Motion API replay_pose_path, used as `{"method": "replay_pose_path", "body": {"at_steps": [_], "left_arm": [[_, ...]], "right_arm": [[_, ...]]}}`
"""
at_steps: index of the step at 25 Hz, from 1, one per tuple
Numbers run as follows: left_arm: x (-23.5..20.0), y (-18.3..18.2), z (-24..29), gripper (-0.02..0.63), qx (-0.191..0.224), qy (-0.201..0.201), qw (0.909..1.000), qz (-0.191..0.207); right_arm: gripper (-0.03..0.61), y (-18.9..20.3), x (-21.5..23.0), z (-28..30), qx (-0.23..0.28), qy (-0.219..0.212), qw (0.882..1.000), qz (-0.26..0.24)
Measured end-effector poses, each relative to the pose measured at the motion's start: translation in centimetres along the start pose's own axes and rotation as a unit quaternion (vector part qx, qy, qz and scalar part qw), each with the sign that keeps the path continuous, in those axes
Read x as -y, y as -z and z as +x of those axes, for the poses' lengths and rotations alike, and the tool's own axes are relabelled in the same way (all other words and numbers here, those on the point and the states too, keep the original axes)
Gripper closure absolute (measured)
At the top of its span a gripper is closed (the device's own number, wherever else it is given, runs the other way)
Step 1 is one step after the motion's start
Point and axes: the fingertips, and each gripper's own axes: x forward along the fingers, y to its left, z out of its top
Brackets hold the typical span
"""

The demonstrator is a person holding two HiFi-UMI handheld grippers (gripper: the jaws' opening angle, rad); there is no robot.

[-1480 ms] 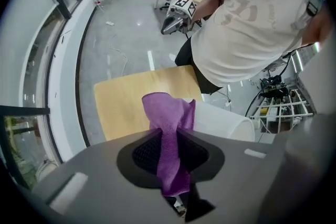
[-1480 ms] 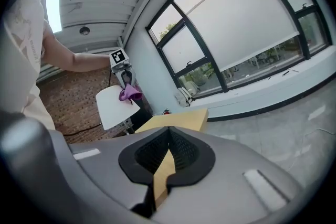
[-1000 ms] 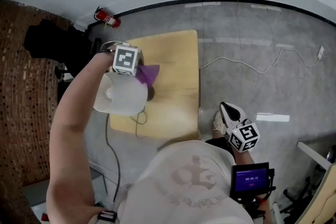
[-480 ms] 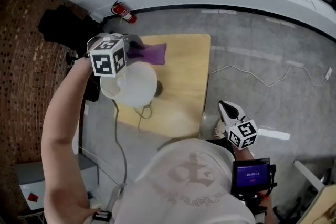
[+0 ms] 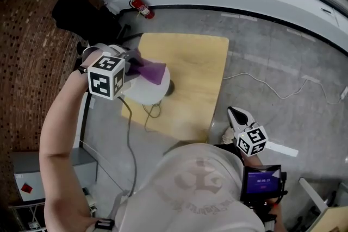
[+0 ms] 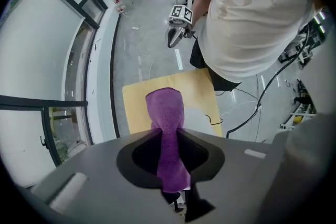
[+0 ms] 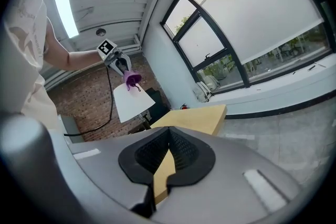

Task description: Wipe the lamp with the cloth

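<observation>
Left fingers (image 6: 139, 157) are clamped tight on the purple cloth (image 6: 164, 113). That's a proper pinch, the fabric bunched narrow between them and spreading wider past the tips. Look at the left gripper (image 5: 130, 61), poised above the lamp (image 5: 145, 92) and pointing down at it.

One cloth only, a long strip. Its long axis runs straight out along the jaws, free end downward. From the right gripper view it dangles at the very top of the white shade (image 7: 134, 102); whether it actually touches there, I can't tell.

One lamp, standing upright on the wooden table (image 5: 198, 70), long axis vertical. The shade is narrow at the top and flares toward the bottom. In the head view the dark base (image 5: 170, 87) shows just beside the shade, and a cord (image 5: 150, 112) loops on the tabletop and runs off its edge. One table, too.

Over to the right gripper (image 7: 168, 131): fingers together, tips meeting, nothing between them. It sits low at the person's side, well apart from the lamp, aimed roughly level toward the table. Two grippers in all.
</observation>
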Motion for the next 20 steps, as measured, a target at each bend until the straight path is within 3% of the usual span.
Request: {"method": "replay_pose_path", "body": {"at_steps": [6, 15, 18, 20], "left_arm": [[0.4, -0.9, 3.6, 0.537, -0.025, 0.025, 0.9993, 0.014], [0.9, -4.0, 11.1, 0.537, -0.049, 0.102, 0.9917, 0.060], [1.8, -6.0, 12.7, 0.537, -0.050, 0.103, 0.9902, 0.080], [2.0, -7.6, 13.0, 0.536, -0.042, 0.084, 0.9921, 0.084]], "right_arm": [[0.565, 0.1, 0.4, -0.2, 0.004, 0.001, 1.000, 0.010], [0.565, 0.9, 1.5, -1.2, 0.009, 0.020, 0.999, 0.033], [0.565, 1.4, 2.1, -2.2, 0.008, 0.030, 0.999, 0.040], [0.565, 1.6, 2.5, -2.7, 0.008, 0.033, 0.999, 0.042]]}}
